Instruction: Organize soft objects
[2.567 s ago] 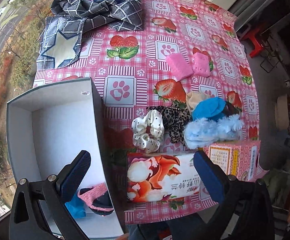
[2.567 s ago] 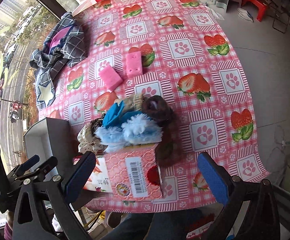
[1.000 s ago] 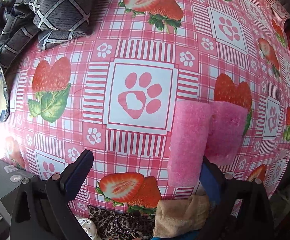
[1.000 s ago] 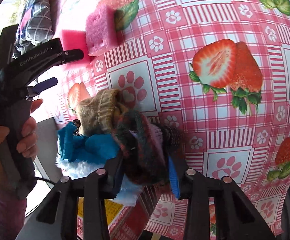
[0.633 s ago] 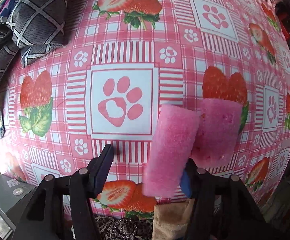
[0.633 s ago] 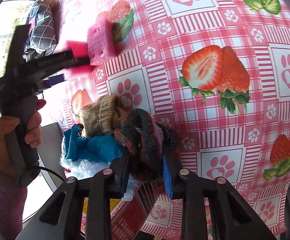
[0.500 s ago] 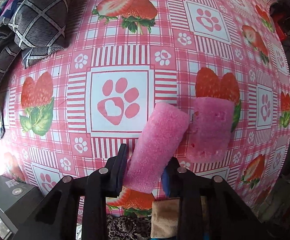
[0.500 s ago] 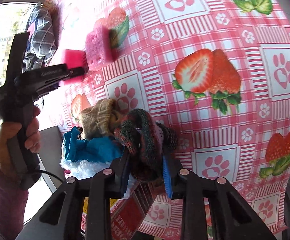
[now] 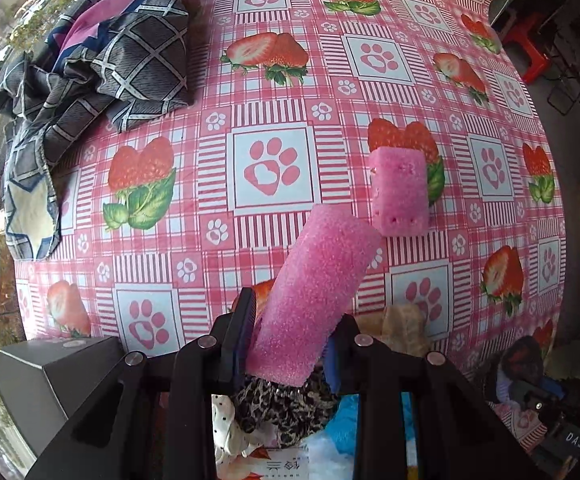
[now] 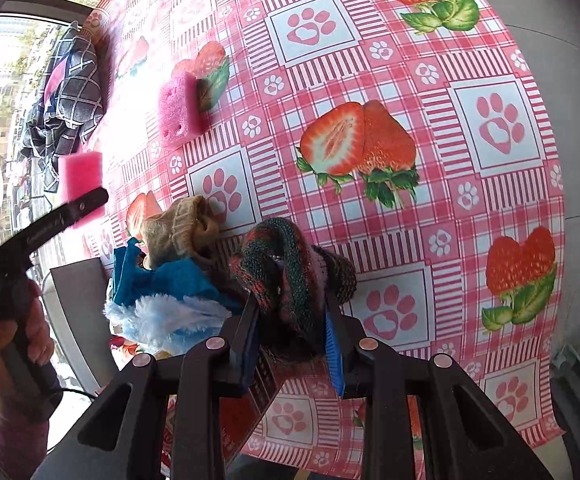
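Observation:
My left gripper (image 9: 290, 332) is shut on a long pink sponge (image 9: 318, 288), lifted above the pink strawberry tablecloth (image 9: 273, 92). In the right wrist view the same sponge (image 10: 81, 184) hangs at the far left. A second pink sponge (image 9: 400, 192) lies flat on the cloth beyond it. My right gripper (image 10: 292, 320) is shut on a dark red-and-green knitted piece (image 10: 285, 272). Beside that lie a tan knitted piece (image 10: 181, 226), a blue cloth (image 10: 161, 280) and pale blue fluff (image 10: 161, 316). A leopard-print scrunchie (image 9: 285, 404) shows under the left fingers.
A crumpled grey checked cloth (image 9: 101, 68) lies at the table's far left. The grey box corner (image 9: 45, 372) sits at the near left edge. A printed tissue pack (image 9: 273, 464) is below the soft pile. A hand (image 10: 25, 340) holds the left tool.
The left gripper closed on the long pink sponge and lifted it off the cloth, away from the second sponge. The right gripper tightened on the dark knitted piece and rose a little.

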A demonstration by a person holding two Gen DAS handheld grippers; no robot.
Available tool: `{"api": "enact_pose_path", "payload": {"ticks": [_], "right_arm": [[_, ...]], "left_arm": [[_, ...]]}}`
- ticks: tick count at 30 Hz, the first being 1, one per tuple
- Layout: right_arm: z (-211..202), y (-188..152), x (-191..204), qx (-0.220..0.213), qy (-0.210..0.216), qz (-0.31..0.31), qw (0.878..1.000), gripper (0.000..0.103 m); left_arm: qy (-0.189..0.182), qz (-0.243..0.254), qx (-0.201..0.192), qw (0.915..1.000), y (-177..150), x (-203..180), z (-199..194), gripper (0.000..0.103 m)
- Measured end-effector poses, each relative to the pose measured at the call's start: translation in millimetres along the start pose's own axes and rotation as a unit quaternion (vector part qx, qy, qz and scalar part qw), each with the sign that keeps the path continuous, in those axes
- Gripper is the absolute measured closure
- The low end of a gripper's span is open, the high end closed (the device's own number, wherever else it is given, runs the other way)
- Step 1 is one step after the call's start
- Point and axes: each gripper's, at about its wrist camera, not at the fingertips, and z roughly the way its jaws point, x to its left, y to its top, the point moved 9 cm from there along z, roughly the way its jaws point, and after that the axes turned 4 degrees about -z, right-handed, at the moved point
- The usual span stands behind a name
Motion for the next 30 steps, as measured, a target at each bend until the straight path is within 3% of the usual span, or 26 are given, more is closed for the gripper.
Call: {"api": "enact_pose_path", "payload": {"ticks": [12, 24, 30], "right_arm": [[-26, -33, 7, -0.036, -0.008, 0.008, 0.999, 0.073], [-65, -77, 43, -0.084, -0.008, -0.003, 0.996, 0.073], [-84, -94, 67, -0.108, -0.007, -0.018, 0.994, 0.073]], "left_arm": [[-0.012, 0.004, -0.016, 0.9998, -65, 19, -45, 0.07], [-0.017, 0.032, -0.03, 0.9989, -131, 25, -82, 0.07], [-0.028, 0.022, -0.041, 0.9985, -151, 36, -98, 0.07]]}}
